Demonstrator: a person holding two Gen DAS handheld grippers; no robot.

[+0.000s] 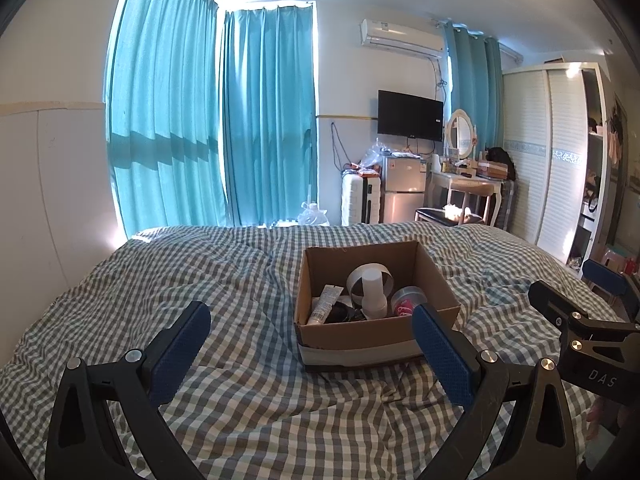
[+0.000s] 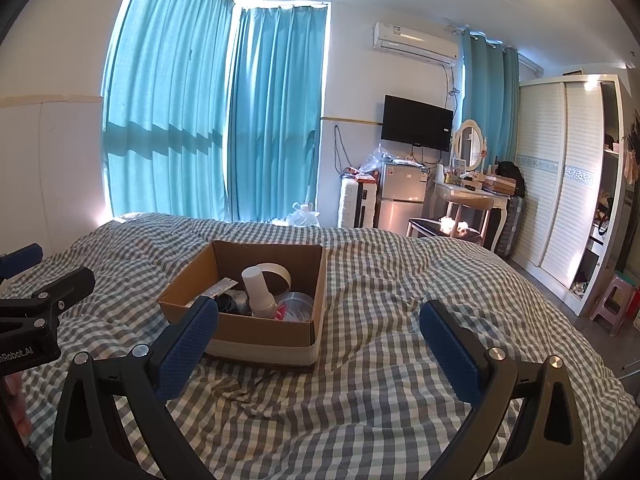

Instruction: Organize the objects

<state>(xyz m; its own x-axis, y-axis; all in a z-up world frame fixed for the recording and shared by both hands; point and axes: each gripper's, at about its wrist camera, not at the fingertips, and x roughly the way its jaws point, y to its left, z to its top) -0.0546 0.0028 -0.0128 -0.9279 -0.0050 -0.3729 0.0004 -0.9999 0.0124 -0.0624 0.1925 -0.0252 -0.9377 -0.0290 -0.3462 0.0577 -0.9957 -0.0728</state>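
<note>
An open cardboard box [image 1: 434, 268] sits on the checked bedspread [image 1: 224, 280]; it also shows in the right wrist view [image 2: 264, 330]. Inside lie a white bottle [image 1: 374, 292], a tape roll [image 1: 360, 276], a white tube [image 1: 326, 304], a black item [image 1: 342, 314] and a clear lidded jar with red [image 1: 408, 300]. My left gripper [image 1: 312, 344] is open and empty, held above the bed in front of the box. My right gripper [image 2: 320, 340] is open and empty, to the right of the box. Each gripper shows at the edge of the other's view.
The bed fills the foreground, its cover wrinkled. Behind it hang teal curtains [image 1: 208, 120]. At the back right stand a suitcase [image 1: 358, 200], small fridge [image 1: 402, 188], dressing table with mirror [image 1: 464, 176], a wardrobe [image 1: 552, 152] and a pink stool [image 2: 614, 300].
</note>
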